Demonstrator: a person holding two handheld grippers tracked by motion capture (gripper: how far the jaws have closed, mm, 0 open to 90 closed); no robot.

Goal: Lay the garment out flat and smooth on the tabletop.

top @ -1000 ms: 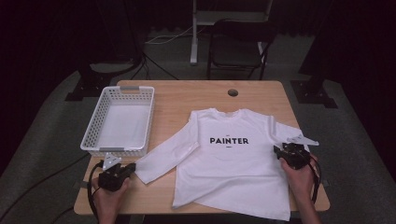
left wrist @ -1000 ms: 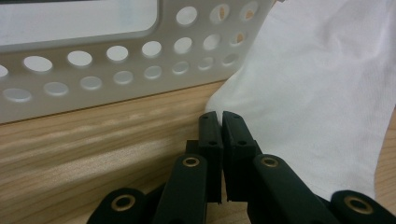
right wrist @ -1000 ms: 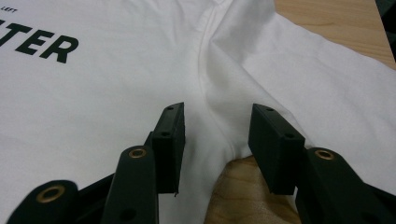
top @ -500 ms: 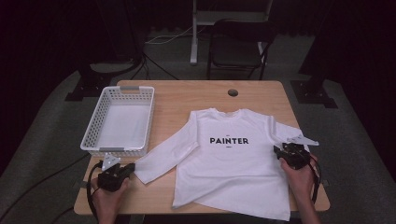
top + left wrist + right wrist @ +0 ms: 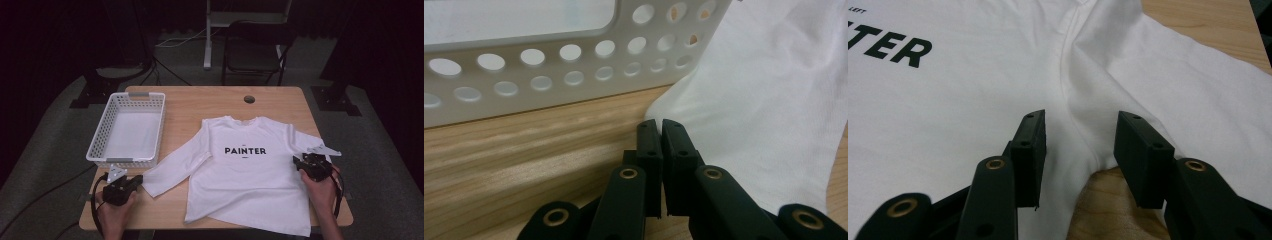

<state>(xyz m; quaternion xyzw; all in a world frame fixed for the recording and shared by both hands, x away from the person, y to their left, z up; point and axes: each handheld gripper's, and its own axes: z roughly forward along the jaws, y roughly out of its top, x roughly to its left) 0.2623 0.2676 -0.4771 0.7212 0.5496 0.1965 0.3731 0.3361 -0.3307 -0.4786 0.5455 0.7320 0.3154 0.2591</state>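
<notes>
Big wooden table (image 5: 210,102) under it all

Long-sleeved white shirt (image 5: 245,180) spread flat on the table, front up, with the black word PAINTER (image 5: 245,150) across the chest. Neck toward the far edge, bottom hem near the near edge. One sleeve stretched out slanting toward the near left corner, cuff close to the basket. Other sleeve lying along the right side

White plastic basket (image 5: 99,145) full of round holes, sitting on the left part of the table, just beside that left sleeve

Right gripper (image 5: 306,163) held in a hand at the right side of the shirt. Jaws standing wide apart, right over the spot where sleeve meets body, pinching nothing

Left gripper (image 5: 134,182) held in a hand near the near left corner. Jaws pressed together, tips just at the edge of the left cuff, no cloth seen caught between
</notes>
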